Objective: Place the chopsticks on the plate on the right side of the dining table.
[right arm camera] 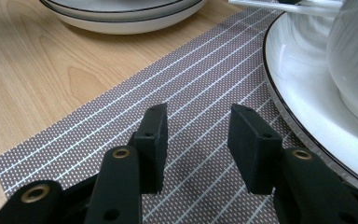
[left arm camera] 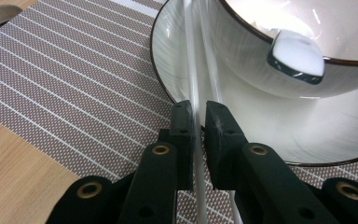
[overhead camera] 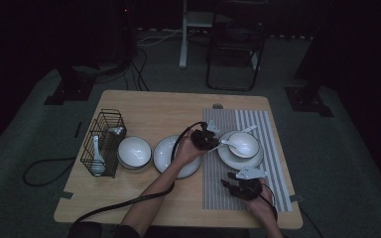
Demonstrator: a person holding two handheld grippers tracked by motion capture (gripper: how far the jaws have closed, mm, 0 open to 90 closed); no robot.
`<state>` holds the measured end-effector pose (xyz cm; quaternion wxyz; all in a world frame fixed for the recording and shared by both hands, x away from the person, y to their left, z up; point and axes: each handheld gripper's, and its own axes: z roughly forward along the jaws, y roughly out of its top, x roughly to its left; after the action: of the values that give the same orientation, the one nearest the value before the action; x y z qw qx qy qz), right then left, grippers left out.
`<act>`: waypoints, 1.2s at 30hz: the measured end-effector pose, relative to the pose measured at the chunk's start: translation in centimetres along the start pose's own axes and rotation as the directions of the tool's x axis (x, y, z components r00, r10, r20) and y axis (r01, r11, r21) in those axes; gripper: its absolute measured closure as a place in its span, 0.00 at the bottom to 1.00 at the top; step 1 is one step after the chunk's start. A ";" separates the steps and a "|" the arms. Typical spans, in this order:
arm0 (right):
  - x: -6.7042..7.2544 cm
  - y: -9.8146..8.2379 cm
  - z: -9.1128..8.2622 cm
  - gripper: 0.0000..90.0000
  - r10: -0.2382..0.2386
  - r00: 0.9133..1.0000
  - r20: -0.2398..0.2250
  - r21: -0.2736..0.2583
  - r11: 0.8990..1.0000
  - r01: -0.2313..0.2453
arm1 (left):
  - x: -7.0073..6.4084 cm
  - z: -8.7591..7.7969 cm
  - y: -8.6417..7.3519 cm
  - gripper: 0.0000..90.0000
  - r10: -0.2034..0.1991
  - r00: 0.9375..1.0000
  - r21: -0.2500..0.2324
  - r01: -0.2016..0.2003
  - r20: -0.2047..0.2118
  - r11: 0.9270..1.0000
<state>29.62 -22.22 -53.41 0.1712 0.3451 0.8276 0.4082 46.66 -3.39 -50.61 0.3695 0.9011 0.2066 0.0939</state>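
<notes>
Bare placemat (right arm camera: 121, 116) ahead seems passable; plate (right arm camera: 303, 93) and bowl (right arm camera: 354, 56) block beyond

The left forearm reaches in from the near edge toward the middle of the scene, its left gripper (overhead camera: 209, 140) pointing right with jaws nearly together, only a narrow gap between them. The right hand stays near, at the right; the right gripper (overhead camera: 234, 182) points left, jaws half apart, holding nothing.
</notes>
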 end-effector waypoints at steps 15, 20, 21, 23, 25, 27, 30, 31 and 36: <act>0.0 0.0 -0.1 0.62 0.001 1.000 0.003 -0.003 1.000 -0.001 | 0.3 -2.0 -0.3 0.81 -0.059 0.998 -0.067 0.059 -0.006 0.996; 0.0 0.0 -0.1 0.62 0.000 1.000 0.004 -0.003 1.000 0.000 | 0.2 -2.6 -0.7 0.76 -0.076 0.997 -0.073 0.075 -0.002 0.995; 0.0 0.0 -0.1 0.62 -0.001 1.000 0.003 -0.002 1.000 0.001 | 0.1 -2.7 -0.8 0.74 -0.081 0.997 -0.071 0.081 0.001 0.994; 0.0 0.0 0.0 0.62 -0.003 1.000 0.003 -0.002 1.000 0.003 | 0.0 -2.7 -1.1 0.71 -0.091 0.996 -0.068 0.091 0.009 0.994; 0.0 0.0 0.0 0.62 -0.003 1.000 0.003 -0.002 1.000 0.003 | -0.1 -2.6 -1.3 0.70 -0.087 0.996 -0.061 0.087 0.016 0.994; 0.0 0.0 0.0 0.62 -0.002 1.000 0.003 -0.002 1.000 0.002 | -0.2 -2.6 -1.5 0.69 -0.088 0.996 -0.060 0.089 0.020 0.994; 0.0 0.0 -0.1 0.62 -0.002 1.000 0.004 -0.002 1.000 0.003 | -0.5 -2.5 -1.7 0.68 -0.087 0.996 -0.053 0.089 0.023 0.995; 0.0 0.0 -0.1 0.62 -0.002 1.000 0.003 -0.002 1.000 0.002 | -0.5 -2.4 -1.8 0.67 -0.084 0.996 -0.052 0.085 0.023 0.995; 0.0 0.0 -0.1 0.62 -0.002 1.000 0.003 -0.003 1.000 0.002 | -0.8 -2.1 -2.0 0.66 -0.082 0.996 -0.040 0.083 0.023 0.996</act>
<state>29.58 -22.27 -53.35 0.1735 0.3447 0.8269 0.4089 44.66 -1.10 -50.57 0.3934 0.8851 0.2378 0.0733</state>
